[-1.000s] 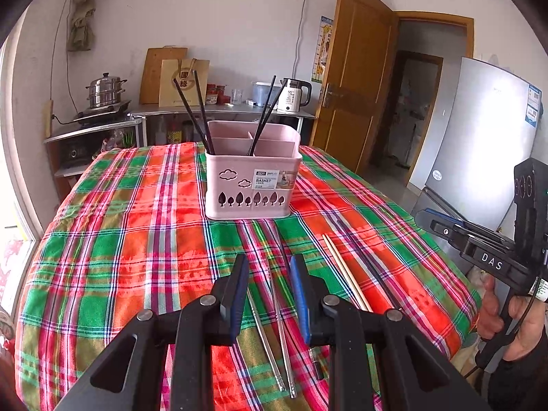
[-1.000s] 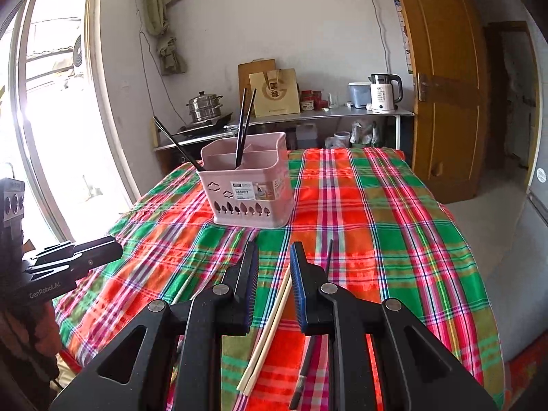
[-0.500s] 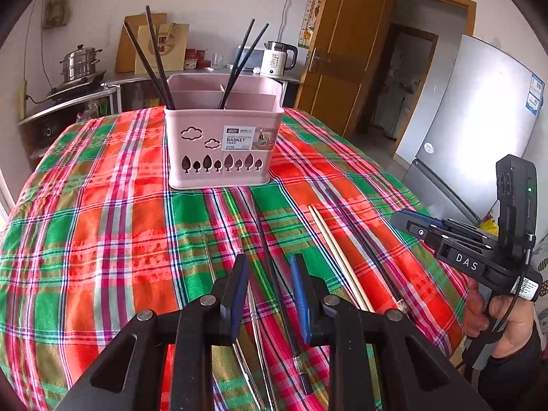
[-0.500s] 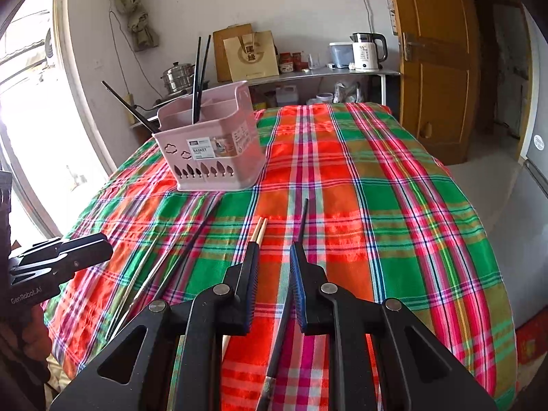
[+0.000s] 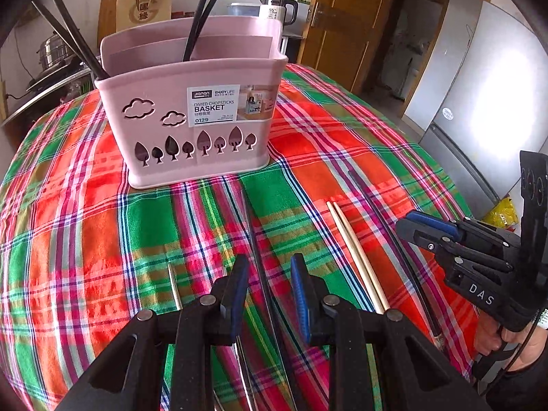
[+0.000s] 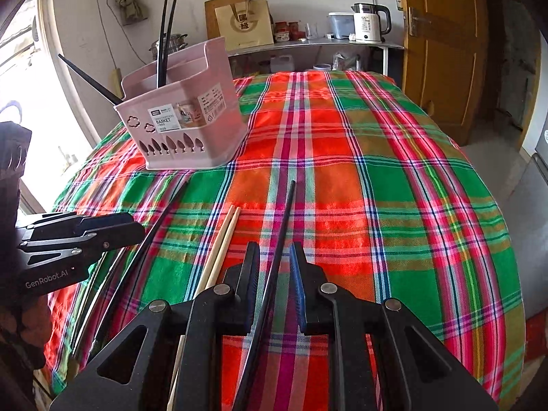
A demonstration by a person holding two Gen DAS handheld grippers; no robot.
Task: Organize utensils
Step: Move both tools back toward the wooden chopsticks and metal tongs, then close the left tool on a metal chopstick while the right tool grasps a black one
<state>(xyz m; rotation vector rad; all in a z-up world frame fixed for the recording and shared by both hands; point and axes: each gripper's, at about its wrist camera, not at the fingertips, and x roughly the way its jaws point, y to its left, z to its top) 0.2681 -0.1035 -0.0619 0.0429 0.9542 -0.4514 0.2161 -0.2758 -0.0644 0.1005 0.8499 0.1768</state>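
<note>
Covering the round counter [image 6: 342,178] is a woven plaid cloth in red, green and pink with thin blue and yellow lines. Toward its far side stands a pink plastic basket [image 5: 191,130], rectangular with rounded corners, divided inside, its front wall pierced with cloud and tree cut-outs. A paper label on it reads "DIVIED CHOPSTICKS BASKET", "ENJOY LIFE" and "0129". Slim black chopsticks [image 5: 202,13] lean out of its compartments.

Loose utensils lie on the cloth in front of the basket: a pair of pale wooden chopsticks [image 5: 356,257] touching side by side, a long black chopstick [image 6: 281,239] just beside them, another dark chopstick [image 5: 257,250], and a thin shiny metal one [image 5: 174,284] further left.

The left gripper [image 5: 269,284], matte black with blue ribbed pads, hovers over the dark chopstick with its jaws set narrowly apart, the stick between them, the pads not pressing on it. The right gripper [image 6: 274,274] straddles the long black chopstick the same way, jaws narrow and clear of it. Its body is printed "DAS"; the left one's side reads "GenRobot.AI".

On a shelf behind stand a white electric kettle [image 6: 370,22] and a brown paper bag [image 6: 245,24] with a printed emblem.
</note>
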